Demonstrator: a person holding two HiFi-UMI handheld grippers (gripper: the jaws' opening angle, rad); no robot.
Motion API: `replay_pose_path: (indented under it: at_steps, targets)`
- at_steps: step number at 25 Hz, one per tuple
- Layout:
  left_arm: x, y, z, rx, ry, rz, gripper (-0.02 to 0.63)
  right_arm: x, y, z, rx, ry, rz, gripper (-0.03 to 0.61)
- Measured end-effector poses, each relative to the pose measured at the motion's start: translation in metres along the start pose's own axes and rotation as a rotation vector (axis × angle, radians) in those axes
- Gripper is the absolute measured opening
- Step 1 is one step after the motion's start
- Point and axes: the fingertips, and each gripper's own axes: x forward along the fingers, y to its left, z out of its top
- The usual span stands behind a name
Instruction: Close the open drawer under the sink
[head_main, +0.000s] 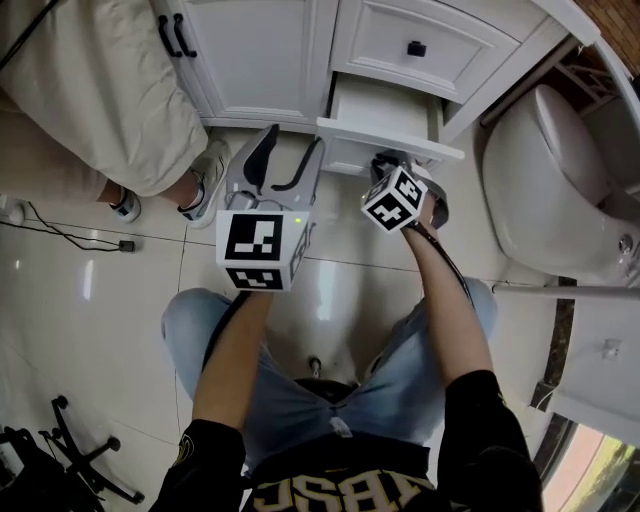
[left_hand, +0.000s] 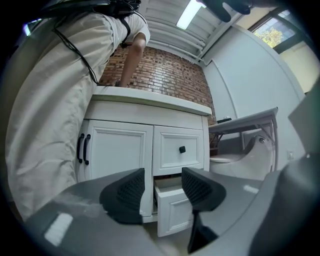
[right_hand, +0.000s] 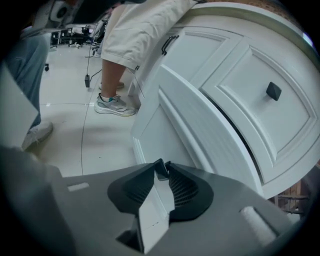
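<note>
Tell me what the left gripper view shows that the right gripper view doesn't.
Only the left gripper view: the brick wall, the ceiling light, the toilet beside the vanity, and the left claw, jaws apart.
Only the right gripper view: a bystander's sneakers, a black cable on the floor, and the right claw, jaws together.
Both: the vanity, the open drawer below the closed drawer with its black knob, and the bystander's beige clothing.

Head view: high, steeply down onto floor (head_main: 100, 290), cabinet (head_main: 270, 50) far. Left gripper view: low, level, facing cabinet. Right gripper view: close, downward. All share drawer (head_main: 385, 125) (left_hand: 175, 212) (right_hand: 200, 125).
</note>
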Motion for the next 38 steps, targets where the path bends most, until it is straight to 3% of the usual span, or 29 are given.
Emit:
replay_pose_path:
  at_steps: [8,15,19,24,30,31,33,35,38]
  targets:
    - [0.008,0.012,-0.009,-0.012,0.019,0.002,0.23,0.04,-0.052,0.011,0.05,-0.024,-0.026,0.092]
    - [0.017,0.015,-0.02,0.025,0.051,-0.002,0.23,0.066,-0.09,0.023,0.1,-0.068,-0.089,0.101]
    - [0.019,0.016,-0.027,0.052,0.072,-0.003,0.23,0.075,-0.1,0.024,0.108,-0.043,-0.113,0.107]
    - [0.02,0.019,-0.028,0.008,0.072,-0.004,0.23,0.076,-0.102,0.028,0.103,-0.018,-0.12,0.107]
    - [0.02,0.013,-0.022,0.074,0.065,-0.007,0.23,0.076,-0.102,0.026,0.144,-0.065,-0.101,0.108]
    - [0.019,0.013,-0.022,0.075,0.065,-0.007,0.23,0.076,-0.099,0.027,0.188,-0.098,-0.07,0.118]
    - [0.014,0.013,-0.018,0.072,0.061,-0.009,0.23,0.069,-0.094,0.033,0.312,-0.176,0.006,0.257]
    - [0.009,0.013,-0.014,0.065,0.051,-0.013,0.23,0.054,-0.101,0.035,0.365,-0.218,-0.017,0.267]
    - [-0.003,0.017,-0.004,0.077,0.035,-0.006,0.23,0.019,-0.113,0.045,0.288,-0.245,-0.105,0.265]
